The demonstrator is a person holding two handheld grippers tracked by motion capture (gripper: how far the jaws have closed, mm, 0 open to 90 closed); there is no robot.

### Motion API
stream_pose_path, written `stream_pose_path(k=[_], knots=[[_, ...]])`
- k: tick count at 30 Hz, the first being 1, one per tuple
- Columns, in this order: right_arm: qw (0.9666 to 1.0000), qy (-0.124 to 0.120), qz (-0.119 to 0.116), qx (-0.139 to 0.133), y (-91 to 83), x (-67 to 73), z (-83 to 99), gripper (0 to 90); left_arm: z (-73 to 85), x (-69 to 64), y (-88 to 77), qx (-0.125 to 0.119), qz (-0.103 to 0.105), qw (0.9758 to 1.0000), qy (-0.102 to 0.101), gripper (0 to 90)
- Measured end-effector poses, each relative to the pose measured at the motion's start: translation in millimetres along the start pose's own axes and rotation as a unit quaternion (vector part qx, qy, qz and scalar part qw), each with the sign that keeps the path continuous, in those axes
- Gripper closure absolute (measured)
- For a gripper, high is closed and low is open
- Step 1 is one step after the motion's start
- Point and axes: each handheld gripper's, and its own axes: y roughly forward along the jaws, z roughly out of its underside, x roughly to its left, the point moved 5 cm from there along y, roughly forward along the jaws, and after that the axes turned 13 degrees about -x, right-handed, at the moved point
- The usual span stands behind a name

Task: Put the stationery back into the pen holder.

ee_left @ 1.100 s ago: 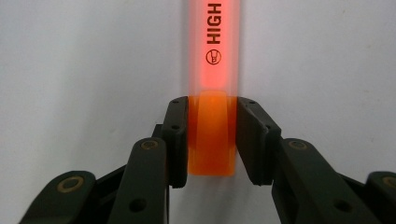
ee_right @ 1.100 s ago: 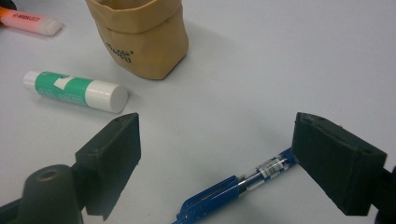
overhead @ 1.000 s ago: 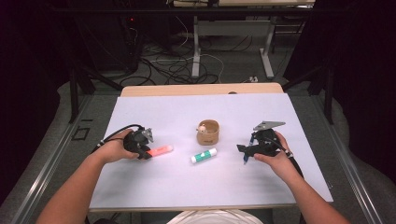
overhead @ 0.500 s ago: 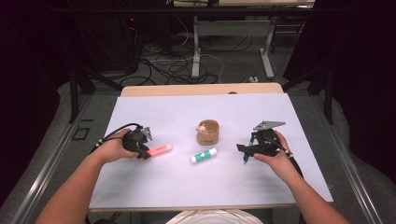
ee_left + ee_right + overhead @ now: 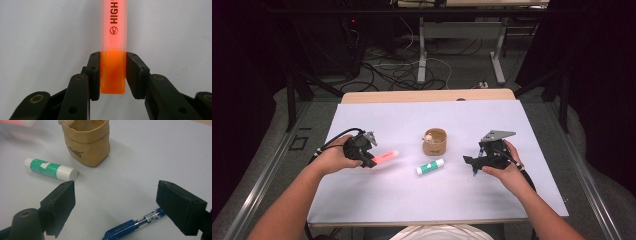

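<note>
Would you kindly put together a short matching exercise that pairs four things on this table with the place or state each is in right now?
Things:
1. orange highlighter
2. glue stick
3. blue pen
4. brown paper pouch

Places or states:
A. lying on the table below the open jaws of the right gripper
B. standing upright near the middle of the table
C. clamped by its end in the left gripper
D. lying on its side in front of the pouch, untouched

Right pairs: 1-C, 2-D, 3-A, 4-B
</note>
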Motion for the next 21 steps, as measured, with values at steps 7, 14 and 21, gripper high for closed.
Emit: stream_pose_path(k=[7,14,21], knots=[[0.9998,-0.014,0.003,-0.011,-0.4,1.2,-4.0,15.2,-14.1,-9.1,-3.5,-0.011,0.005,0.9999,-0.013,66.5],[0.9997,-0.023,0.001,-0.008,-0.4,3.3,-7.7,15.1,-30.1,-14.1,-8.9,-0.013,0.007,0.9998,-0.015,66.5],[0.9985,-0.054,-0.003,-0.005,1.9,9.3,-16.8,15.2,-44.5,-21.5,-10.9,-0.006,0.016,0.9997,-0.019,66.5]])
